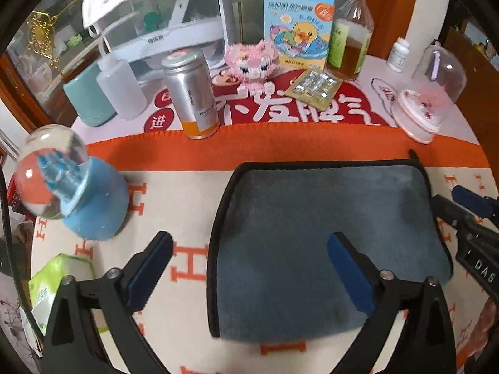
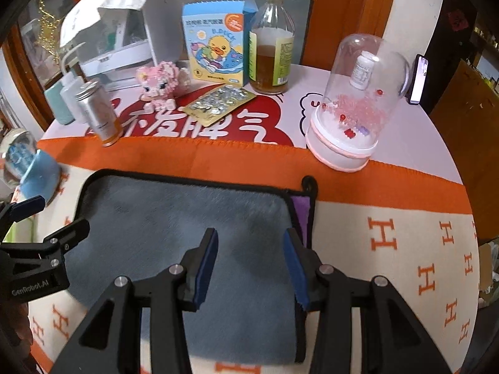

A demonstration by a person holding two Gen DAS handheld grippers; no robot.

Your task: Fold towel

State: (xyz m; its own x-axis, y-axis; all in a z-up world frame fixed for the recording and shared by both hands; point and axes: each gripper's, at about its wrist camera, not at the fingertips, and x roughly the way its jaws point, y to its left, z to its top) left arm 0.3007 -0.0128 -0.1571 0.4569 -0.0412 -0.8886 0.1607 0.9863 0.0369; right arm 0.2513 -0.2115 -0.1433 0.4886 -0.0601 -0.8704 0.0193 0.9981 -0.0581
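The grey towel [image 2: 174, 233] lies flat on the orange-bordered blanket [image 2: 389, 187], long axis running away from the cameras. It looks plush, limp and light (purple underside peeking out on the right), best pinched at its black-trimmed edge. Left gripper [image 1: 249, 268] gapes wide, right gripper [image 2: 249, 265] partly open; both hold nothing.

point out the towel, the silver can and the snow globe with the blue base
towel [image 2: 174, 218], right wrist view, on its grey plush top face
silver can [image 1: 191, 93], left wrist view, on the middle of its metal side
snow globe [image 1: 50, 171], left wrist view, on its glass ball
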